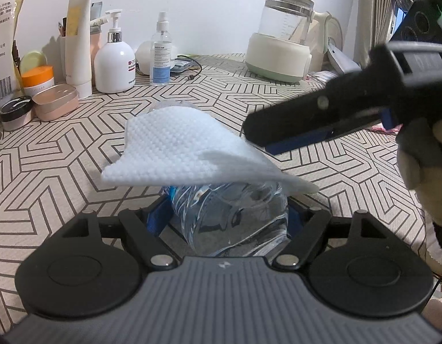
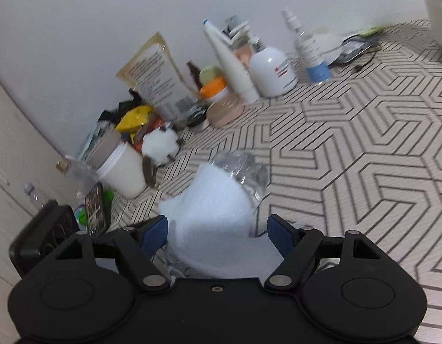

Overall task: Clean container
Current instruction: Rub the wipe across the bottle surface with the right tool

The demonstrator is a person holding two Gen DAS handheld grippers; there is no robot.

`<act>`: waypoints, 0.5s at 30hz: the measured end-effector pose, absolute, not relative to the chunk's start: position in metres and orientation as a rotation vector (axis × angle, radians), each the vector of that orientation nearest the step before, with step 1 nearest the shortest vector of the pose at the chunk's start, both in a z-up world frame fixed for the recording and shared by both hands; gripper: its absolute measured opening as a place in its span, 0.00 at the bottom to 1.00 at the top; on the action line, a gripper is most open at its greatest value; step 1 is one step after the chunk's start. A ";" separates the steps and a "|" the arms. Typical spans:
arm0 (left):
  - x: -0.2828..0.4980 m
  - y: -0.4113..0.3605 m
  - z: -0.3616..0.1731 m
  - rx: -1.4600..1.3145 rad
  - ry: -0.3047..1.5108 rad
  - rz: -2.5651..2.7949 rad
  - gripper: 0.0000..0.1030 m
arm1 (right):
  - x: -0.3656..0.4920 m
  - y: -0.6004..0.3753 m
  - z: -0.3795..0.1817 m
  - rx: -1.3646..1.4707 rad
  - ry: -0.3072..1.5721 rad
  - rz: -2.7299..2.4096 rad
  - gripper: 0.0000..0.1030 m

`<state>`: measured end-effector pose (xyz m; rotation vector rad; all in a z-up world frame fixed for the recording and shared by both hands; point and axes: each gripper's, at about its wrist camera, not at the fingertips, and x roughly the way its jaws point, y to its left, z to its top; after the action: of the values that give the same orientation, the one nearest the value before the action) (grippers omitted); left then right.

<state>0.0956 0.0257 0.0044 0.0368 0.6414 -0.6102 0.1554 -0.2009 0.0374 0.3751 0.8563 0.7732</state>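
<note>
A clear plastic bottle [image 1: 235, 218] lies lengthwise between the blue pads of my left gripper [image 1: 225, 215], which is shut on it. A folded white cloth [image 1: 180, 152] drapes over the bottle's top. My right gripper [image 1: 255, 140] reaches in from the right at the cloth's edge. In the right wrist view its fingers [image 2: 218, 232] stand wide apart with the cloth [image 2: 218, 218] between them, over the bottle [image 2: 243, 172]. Whether the pads touch the cloth is hidden.
Toiletry bottles, jars and a pump bottle [image 1: 113, 63] line the back left wall. A glass kettle on a green base [image 1: 281, 46] stands back right. A white cup [image 2: 123, 172] and snack packets sit at the left. The patterned tabletop [image 1: 63, 154] surrounds the bottle.
</note>
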 end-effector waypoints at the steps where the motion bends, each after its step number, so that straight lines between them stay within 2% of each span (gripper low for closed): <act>1: 0.095 0.026 0.004 0.036 0.641 -0.610 0.76 | 0.156 -0.202 0.038 0.381 0.852 0.762 0.79; 6: 0.095 0.027 0.004 0.036 0.640 -0.608 0.76 | 0.167 -0.196 0.039 0.422 0.837 0.789 0.79; 8: 0.095 0.027 0.004 0.035 0.639 -0.606 0.75 | 0.173 -0.188 0.036 0.428 0.839 0.788 0.67; 9: 0.095 0.028 0.004 0.034 0.639 -0.605 0.75 | 0.176 -0.184 0.034 0.432 0.842 0.781 0.57; 10: 0.095 0.028 0.004 0.033 0.639 -0.604 0.75 | 0.179 -0.181 0.032 0.424 0.838 0.766 0.54; 15: 0.094 0.028 0.004 0.036 0.639 -0.604 0.76 | 0.169 -0.170 0.031 0.304 0.789 0.750 0.56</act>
<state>0.0939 0.0281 0.0039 0.0362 0.6391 -0.6040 0.1689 -0.1700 0.0310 0.3038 0.7889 0.7503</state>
